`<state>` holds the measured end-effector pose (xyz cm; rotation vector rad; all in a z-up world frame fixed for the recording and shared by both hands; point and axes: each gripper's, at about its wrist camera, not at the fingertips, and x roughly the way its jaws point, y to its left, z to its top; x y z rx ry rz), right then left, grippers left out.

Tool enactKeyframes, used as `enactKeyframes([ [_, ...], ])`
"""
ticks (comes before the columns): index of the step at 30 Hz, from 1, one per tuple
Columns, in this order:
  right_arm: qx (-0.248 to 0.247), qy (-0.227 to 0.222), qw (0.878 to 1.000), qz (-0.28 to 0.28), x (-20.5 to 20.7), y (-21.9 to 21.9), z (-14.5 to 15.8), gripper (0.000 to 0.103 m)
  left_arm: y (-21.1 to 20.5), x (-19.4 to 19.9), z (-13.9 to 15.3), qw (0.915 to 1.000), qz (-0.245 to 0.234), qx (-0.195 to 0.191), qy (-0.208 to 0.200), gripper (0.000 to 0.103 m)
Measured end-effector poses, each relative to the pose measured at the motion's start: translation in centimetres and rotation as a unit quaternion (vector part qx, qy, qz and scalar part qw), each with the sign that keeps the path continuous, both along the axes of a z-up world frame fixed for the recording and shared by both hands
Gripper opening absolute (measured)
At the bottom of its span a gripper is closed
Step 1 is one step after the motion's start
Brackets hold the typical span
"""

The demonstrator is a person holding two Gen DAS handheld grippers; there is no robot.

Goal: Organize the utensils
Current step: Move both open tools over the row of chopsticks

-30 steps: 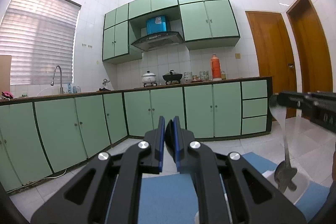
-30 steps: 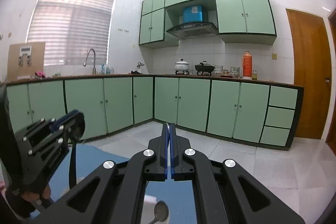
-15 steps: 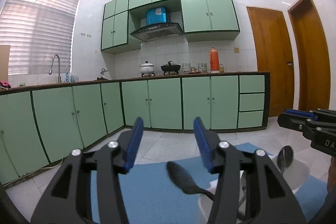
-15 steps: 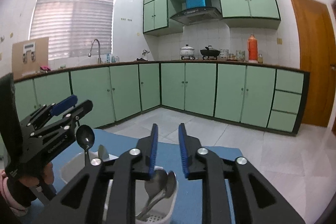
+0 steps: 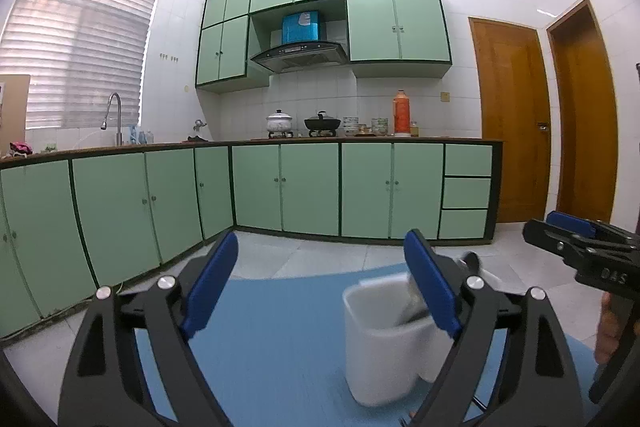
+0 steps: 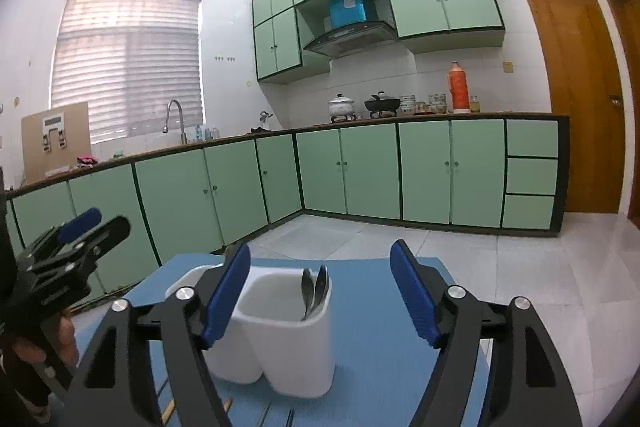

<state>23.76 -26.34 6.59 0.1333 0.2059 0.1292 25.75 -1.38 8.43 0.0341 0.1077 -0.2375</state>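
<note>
Blue mat [image 6: 360,307] under white holder [image 6: 280,339]. Left gripper [image 5: 320,291] just left of holder, jaws wide, empty. Right gripper [image 6: 320,291] above holder, jaws wide, empty. Spoons [image 6: 314,291] upright in holder's near compartment. Loose utensils [image 6: 276,417] on mat just in front of holder, partly hidden. Step, judged: between drops. Next: lower onto loose utensil, close on handle, lift clear of holder rim.
</note>
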Motion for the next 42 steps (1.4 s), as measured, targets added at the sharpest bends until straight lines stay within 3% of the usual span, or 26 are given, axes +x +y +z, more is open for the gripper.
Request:
enactKeyframes([
  [17,0.008,0.023,1.000,-0.007,-8.9,0.8,-1.7,0.085,2.0,-10.3,-2.4,0.9985,0.026,-0.018,0.044,0.088],
  [23,0.017,0.044,0.998,-0.031,-11.3,0.9,-4.4,0.097,2.9,-12.5,-3.9,0.9966,0.031,-0.019,0.074,0.093],
  [30,0.003,0.075,0.996,-0.052,-14.0,1.3,-8.0,0.097,4.1,-14.6,-6.4,0.9932,0.040,-0.016,0.108,0.096],
  [37,0.003,0.105,0.994,-0.037,-16.4,2.8,-10.9,0.097,5.1,-17.0,-9.8,0.9884,0.042,-0.010,0.146,0.096],
  [42,0.001,0.109,0.993,-0.040,-17.8,3.2,-12.4,0.097,5.0,-18.7,-11.6,0.9874,0.045,-0.008,0.151,0.096],
])
